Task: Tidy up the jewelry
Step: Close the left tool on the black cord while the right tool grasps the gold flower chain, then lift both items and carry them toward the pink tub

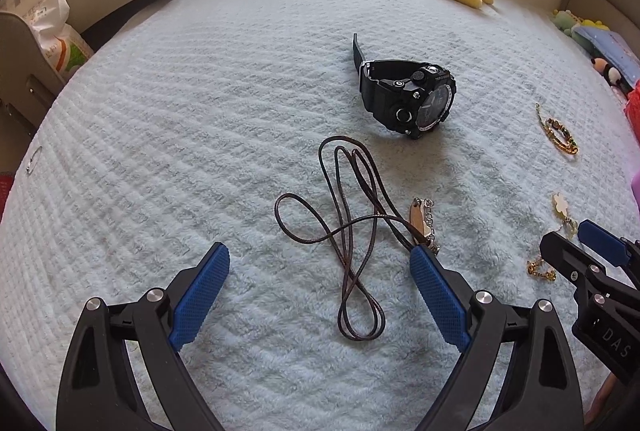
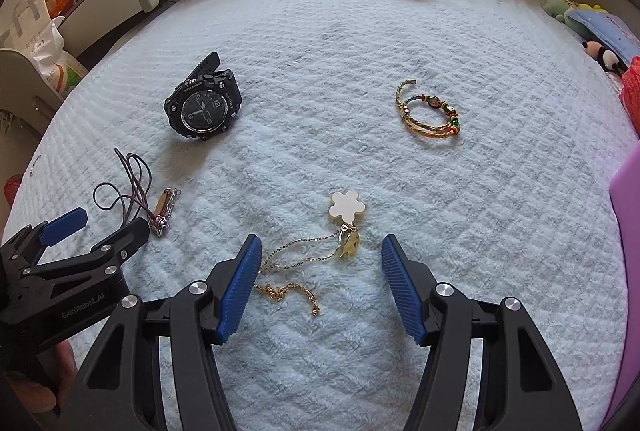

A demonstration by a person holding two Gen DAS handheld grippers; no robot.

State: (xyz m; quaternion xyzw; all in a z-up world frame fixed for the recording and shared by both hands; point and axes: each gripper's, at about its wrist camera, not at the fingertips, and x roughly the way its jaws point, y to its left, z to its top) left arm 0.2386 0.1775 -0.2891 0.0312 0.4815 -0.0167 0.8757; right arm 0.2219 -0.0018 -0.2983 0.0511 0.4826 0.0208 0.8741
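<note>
Blanket (image 2: pixel 320 71) lies broad around watch (image 2: pixel 203 107), bracelet (image 2: pixel 428 111).

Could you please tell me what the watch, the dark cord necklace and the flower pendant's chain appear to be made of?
Watch: matte black, chunky moulded case and strap, probably resin or rubber, with a glossy dial.
Cord necklace: thin dark brown cord with a slight sheen, likely leather or waxed cord.
Flower pendant: smooth, glossy cream face, perhaps enamel or shell; its chain glints gold, so metal.

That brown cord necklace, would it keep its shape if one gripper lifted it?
Probably not. The brown cord necklace lies in loose, crossing loops, so it looks floppy and would likely dangle. Its metal pendant sits at one end, so that end may hang lowest.
</note>
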